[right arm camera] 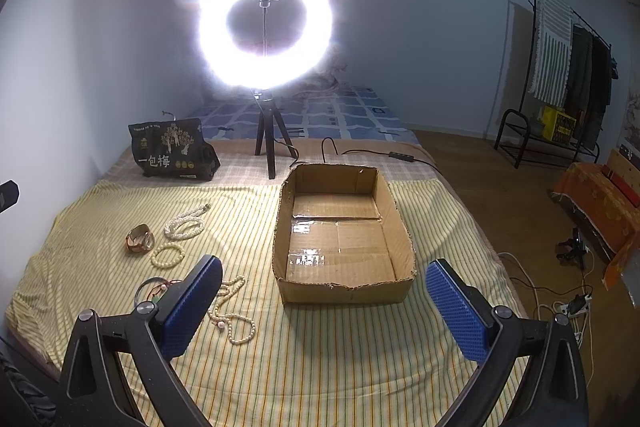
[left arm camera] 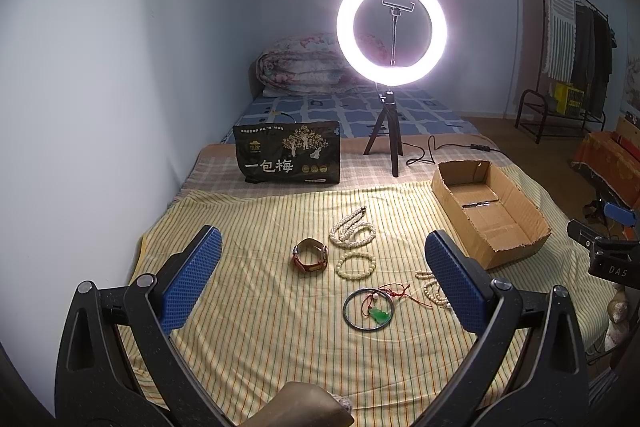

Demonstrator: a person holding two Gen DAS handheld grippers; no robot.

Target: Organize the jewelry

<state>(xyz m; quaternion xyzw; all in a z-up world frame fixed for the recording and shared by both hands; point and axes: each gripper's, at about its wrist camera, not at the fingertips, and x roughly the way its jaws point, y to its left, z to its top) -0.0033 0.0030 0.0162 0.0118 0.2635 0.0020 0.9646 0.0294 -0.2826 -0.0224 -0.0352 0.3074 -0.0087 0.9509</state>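
Left wrist view: left gripper (left arm camera: 320, 267) wide, empty, straddled watch (left arm camera: 310, 255) and bead bracelet (left arm camera: 357, 266); cardboard box (left arm camera: 516, 211) lay right, nearer wide, empty right gripper (right arm camera: 324, 285).

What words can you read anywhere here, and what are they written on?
"一包梅" in big pale letters on the black snack bag, also seen in the right wrist view.
"DAS" on the black body of the right gripper, cut off at the picture's edge.
Too small to read: the thin line along the bag's top, its round badges, and the print on the yellow crate.
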